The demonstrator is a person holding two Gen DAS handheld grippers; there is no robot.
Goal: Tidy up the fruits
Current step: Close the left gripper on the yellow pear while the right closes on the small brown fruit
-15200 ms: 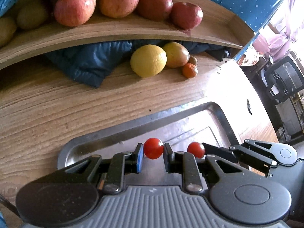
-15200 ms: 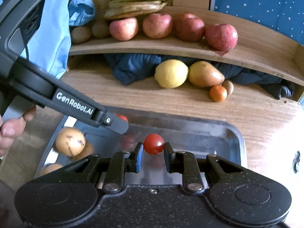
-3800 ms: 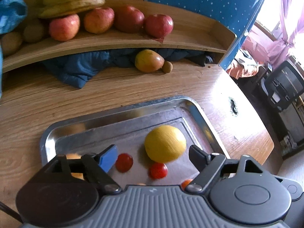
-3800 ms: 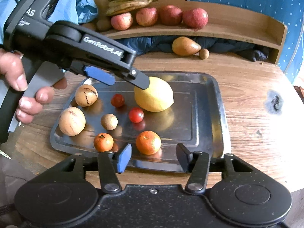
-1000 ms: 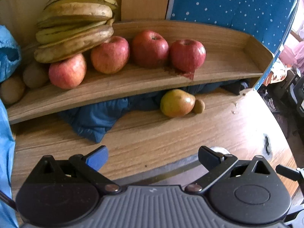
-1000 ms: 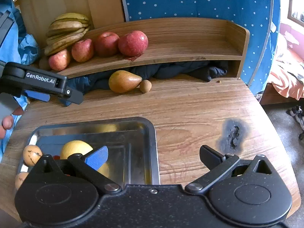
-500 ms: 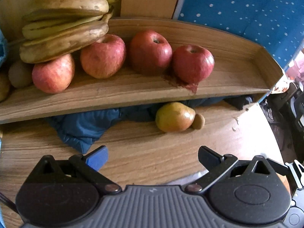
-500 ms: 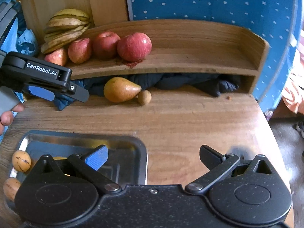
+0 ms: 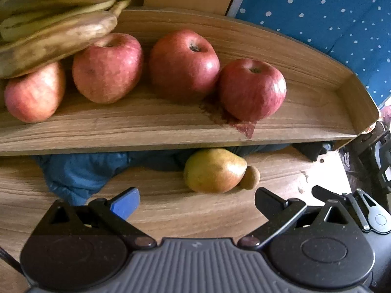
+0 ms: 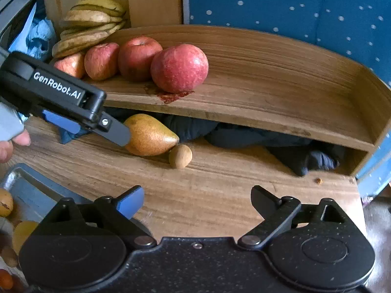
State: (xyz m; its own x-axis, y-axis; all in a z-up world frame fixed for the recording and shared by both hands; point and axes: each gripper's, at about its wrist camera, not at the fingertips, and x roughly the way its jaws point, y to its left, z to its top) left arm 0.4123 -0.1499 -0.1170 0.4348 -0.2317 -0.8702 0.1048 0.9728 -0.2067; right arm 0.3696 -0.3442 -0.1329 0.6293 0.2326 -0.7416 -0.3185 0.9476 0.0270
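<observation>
Pear [image 9: 215, 171]: yellow-green with a reddish blush, lying on the wooden table [image 9: 195, 210] under the shelf [image 9: 146, 122] lip, a small brown fruit [image 9: 250, 177] touching at 3 o'clock. Left gripper [image 9: 195, 201]: spread wide, empty, pear at 12 o'clock just beyond the tips. Right gripper [image 10: 195, 201]: wide, closing, nothing between the jaws. Bare tabletop ahead; metal tray [image 10: 29, 190] edge at 9 o'clock in the right view.

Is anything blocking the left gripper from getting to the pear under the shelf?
Nothing visible lies between the open left gripper and the pear, only bare table. The shelf overhangs its back, and a small brown fruit touches its right end.
</observation>
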